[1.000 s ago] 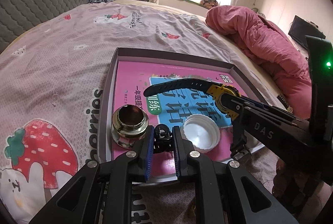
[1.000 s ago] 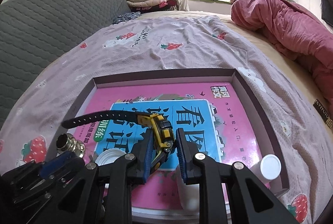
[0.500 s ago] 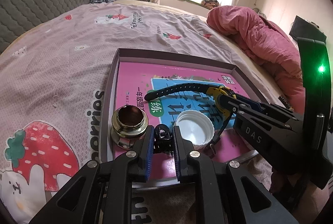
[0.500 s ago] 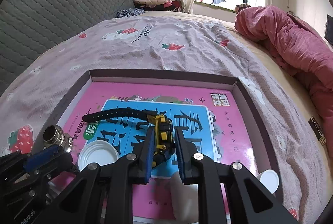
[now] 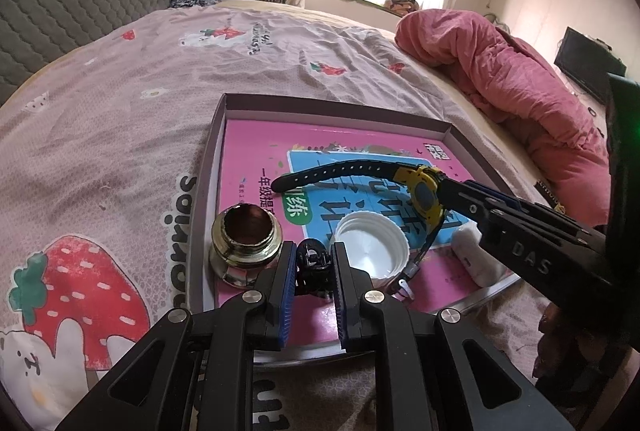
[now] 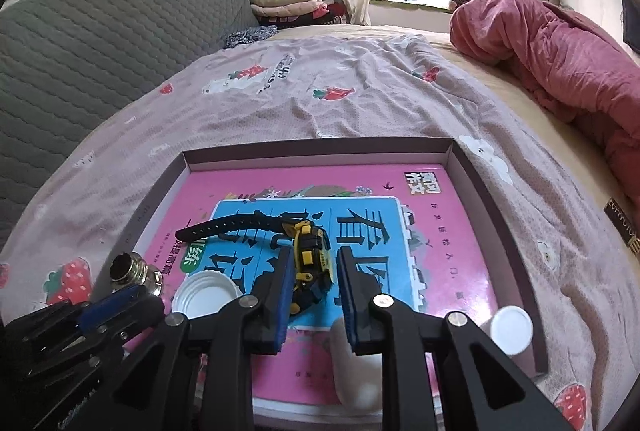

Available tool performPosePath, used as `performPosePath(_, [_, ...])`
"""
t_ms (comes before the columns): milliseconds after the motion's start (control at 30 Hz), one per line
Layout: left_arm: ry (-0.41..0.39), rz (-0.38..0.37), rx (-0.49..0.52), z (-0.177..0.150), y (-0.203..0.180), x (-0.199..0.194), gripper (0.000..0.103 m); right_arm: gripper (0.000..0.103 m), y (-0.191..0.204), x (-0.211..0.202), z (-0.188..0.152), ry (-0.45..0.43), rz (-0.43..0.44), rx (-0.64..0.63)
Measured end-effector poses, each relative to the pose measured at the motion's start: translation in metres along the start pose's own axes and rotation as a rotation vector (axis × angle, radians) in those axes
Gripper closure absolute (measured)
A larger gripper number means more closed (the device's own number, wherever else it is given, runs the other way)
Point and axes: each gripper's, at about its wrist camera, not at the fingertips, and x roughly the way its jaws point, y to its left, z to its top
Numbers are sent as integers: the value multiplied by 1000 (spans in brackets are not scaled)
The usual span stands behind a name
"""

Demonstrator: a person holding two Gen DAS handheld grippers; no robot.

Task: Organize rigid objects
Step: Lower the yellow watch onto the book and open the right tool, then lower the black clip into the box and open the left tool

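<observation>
The left gripper sits low over the near edge of a shallow tray, its blue-padded fingers drawn close around a small black clip, which fills the narrow gap between them; whether the pads actually press on it cannot be told. The right gripper is parted wider, its fingers standing on either side of the yellow and black body of a watch; a gap shows between the watch and the right finger, so the watch is not pinched, though contact on the left finger cannot be told. The watch lies on its side on a pink and blue book that covers the tray floor, with its black strap reaching out to the left. Just left of the clip stands a brass fitting, close against the tray's left wall, and just right of the clip lies a white lid, open side up. A white bottle lies in the tray's near right corner, and a smooth white lump rests under the right gripper. The tray rests on a pink strawberry-print bedsheet, with a rumpled red quilt farther right.
</observation>
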Motion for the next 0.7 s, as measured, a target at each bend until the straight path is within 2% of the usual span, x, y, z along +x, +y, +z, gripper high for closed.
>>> performPosePath(100, [9,-8,20,-1,-5,2,86,69,-5,-13,-3,-12,9,12])
performPosePath(433, [38,-8,48,-5,-12,7,86,68,-17,-53,-11,-40,29,17])
performPosePath(700, [50,-18,61,-5,-13,7,84,68,-22,-62,-17,-26,30,32])
